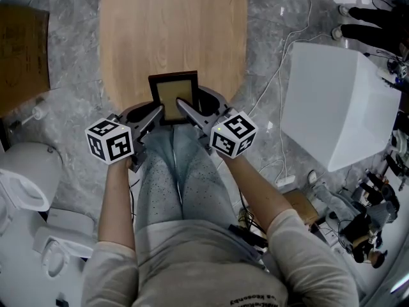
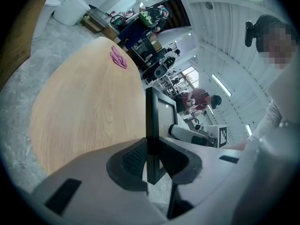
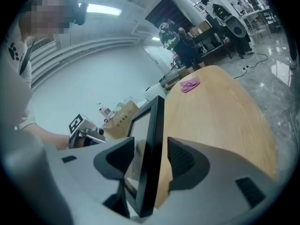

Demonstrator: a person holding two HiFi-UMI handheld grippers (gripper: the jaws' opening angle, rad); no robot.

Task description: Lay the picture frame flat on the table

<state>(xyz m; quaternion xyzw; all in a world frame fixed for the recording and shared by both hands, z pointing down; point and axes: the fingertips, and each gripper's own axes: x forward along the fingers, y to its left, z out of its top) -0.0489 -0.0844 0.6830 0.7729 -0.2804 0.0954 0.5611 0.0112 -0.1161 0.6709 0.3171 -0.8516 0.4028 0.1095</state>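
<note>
A black picture frame (image 1: 173,96) with a tan panel is at the near edge of the wooden table (image 1: 172,31), just beyond the person's knees. My left gripper (image 1: 155,115) is shut on the frame's left side. In the left gripper view the frame (image 2: 152,121) runs edge-on between the pads, which press on it at my left gripper (image 2: 151,158). My right gripper (image 1: 188,110) is at the frame's right side. In the right gripper view the frame (image 3: 152,139) stands between the jaws of my right gripper (image 3: 151,156), which are open with a gap on each side.
A pink cloth (image 2: 118,58) lies at the table's far end. A large white box (image 1: 335,104) stands on the floor to the right, with cables around it. A cardboard sheet (image 1: 22,50) and a white appliance (image 1: 25,171) are on the left.
</note>
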